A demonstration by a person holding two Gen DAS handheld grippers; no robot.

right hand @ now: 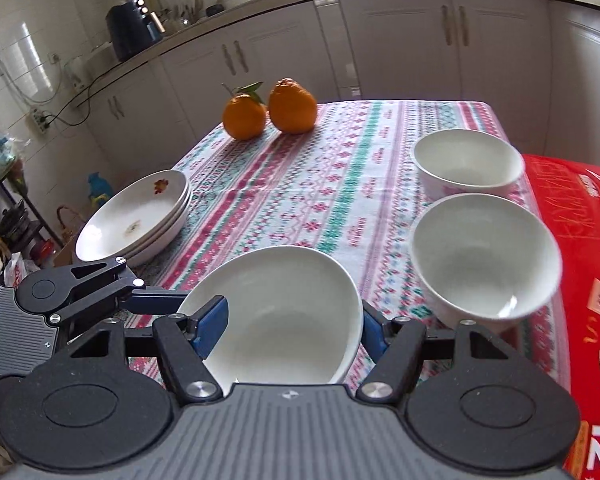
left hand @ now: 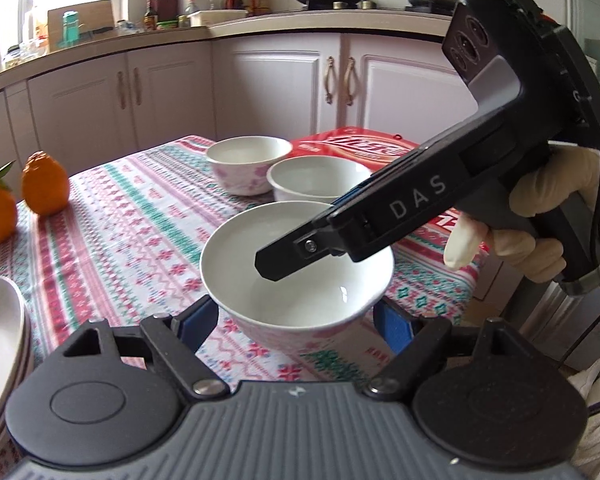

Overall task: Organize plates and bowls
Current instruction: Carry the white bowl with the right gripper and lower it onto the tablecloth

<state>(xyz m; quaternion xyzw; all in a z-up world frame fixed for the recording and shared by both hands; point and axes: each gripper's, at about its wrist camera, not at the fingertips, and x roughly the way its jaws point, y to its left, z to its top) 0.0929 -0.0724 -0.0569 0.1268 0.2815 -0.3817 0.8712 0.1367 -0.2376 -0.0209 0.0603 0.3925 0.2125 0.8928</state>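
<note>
Left wrist view: my left gripper (left hand: 296, 320) clasps the near bowl (left hand: 296, 268) by both sides, above the patterned tablecloth (left hand: 132, 232); two bowls (left hand: 284, 168) stand beyond.
Right wrist view: my right gripper (right hand: 292, 328) grasps that bowl too; stacked plates (right hand: 136, 216) far left.

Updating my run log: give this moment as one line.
right gripper: shut on bowl, one finger inside | left gripper: flanking same bowl, contact unclear
</note>
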